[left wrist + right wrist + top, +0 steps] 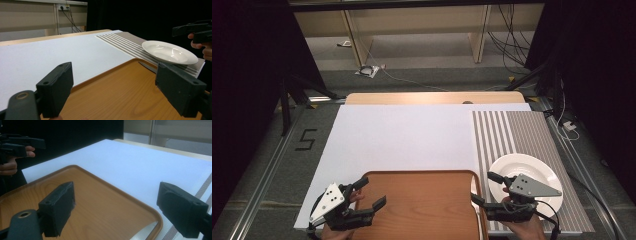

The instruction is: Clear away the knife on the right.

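Note:
A wooden tray (422,210) lies at the table's near edge, on a white sheet (412,135). To its right, a white plate (524,175) rests empty on a striped placemat (522,130). My left gripper (372,192) hovers open over the tray's left corner, with nothing between its fingers. My right gripper (484,187) is open over the tray's right rim, just beside the plate. In the left gripper view, the open gripper (117,82) looks across the tray (120,95) to the plate (170,51). In the right gripper view, the open gripper (120,205) is above the tray (95,207).
A thin grey blade-like thing (147,67) lies between the tray and the plate. The table's wooden far edge (432,97) shows beyond the sheet. Past it are floor cables and wooden furniture legs. Metal rails run along both sides of the table.

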